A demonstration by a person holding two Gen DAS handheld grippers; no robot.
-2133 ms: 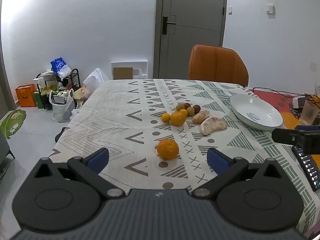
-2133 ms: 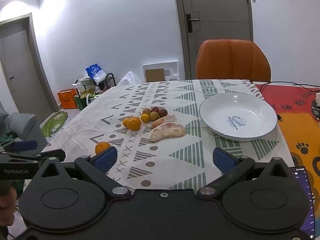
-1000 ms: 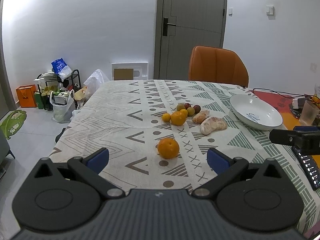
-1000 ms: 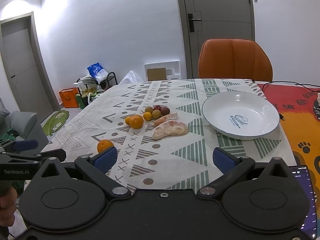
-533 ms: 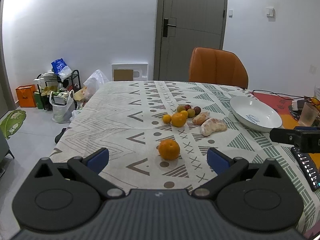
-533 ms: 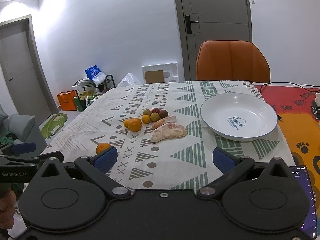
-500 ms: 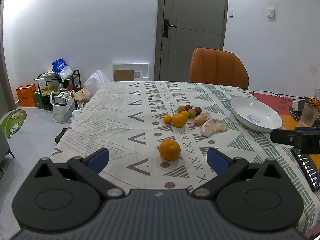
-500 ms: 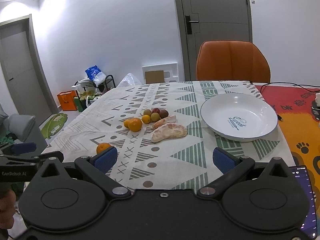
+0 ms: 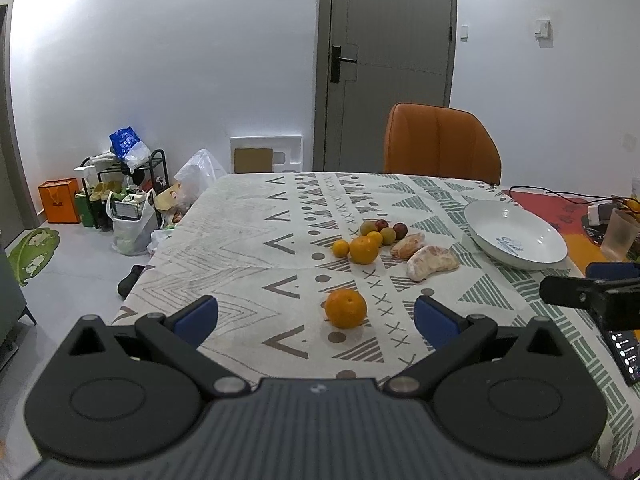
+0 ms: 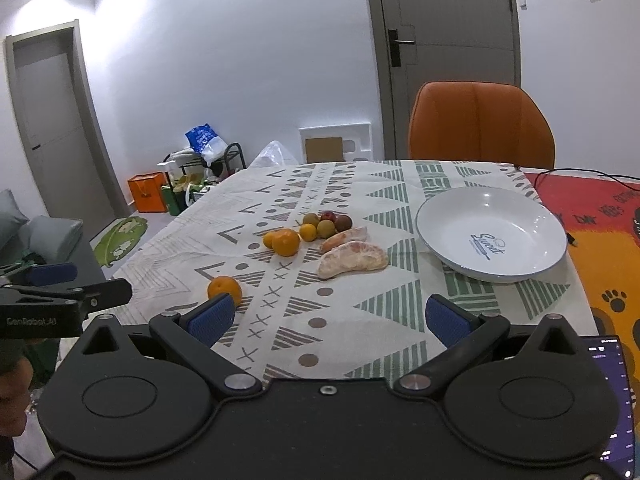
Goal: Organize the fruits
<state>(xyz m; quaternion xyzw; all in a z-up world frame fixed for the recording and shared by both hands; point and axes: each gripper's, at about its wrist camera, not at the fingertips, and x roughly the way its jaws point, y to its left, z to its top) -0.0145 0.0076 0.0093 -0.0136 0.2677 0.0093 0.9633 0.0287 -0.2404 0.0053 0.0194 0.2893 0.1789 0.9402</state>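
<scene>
A lone orange (image 9: 345,308) (image 10: 224,289) lies on the patterned tablecloth just ahead of my open left gripper (image 9: 316,316), between the lines of its blue pads. Farther off lies a cluster: a bigger orange (image 9: 363,249) (image 10: 285,242), small yellow, green and dark red fruits (image 9: 384,230) (image 10: 327,224), and two peeled pomelo pieces (image 9: 432,262) (image 10: 353,259). A white bowl (image 9: 516,236) (image 10: 491,232) with blue lettering sits empty to the right. My right gripper (image 10: 326,320) is open over the table's near edge, holding nothing.
An orange chair (image 9: 440,145) (image 10: 480,124) stands at the table's far side. A phone (image 10: 608,400) lies at the near right edge on a red and orange mat (image 10: 600,216). Bags and a rack (image 9: 116,200) crowd the floor at left. A cable (image 9: 560,196) and cup (image 9: 620,236) sit far right.
Both grippers have drifted only slightly; the fruit and bowl lie where they were, and both pairs of jaws stay wide apart.
</scene>
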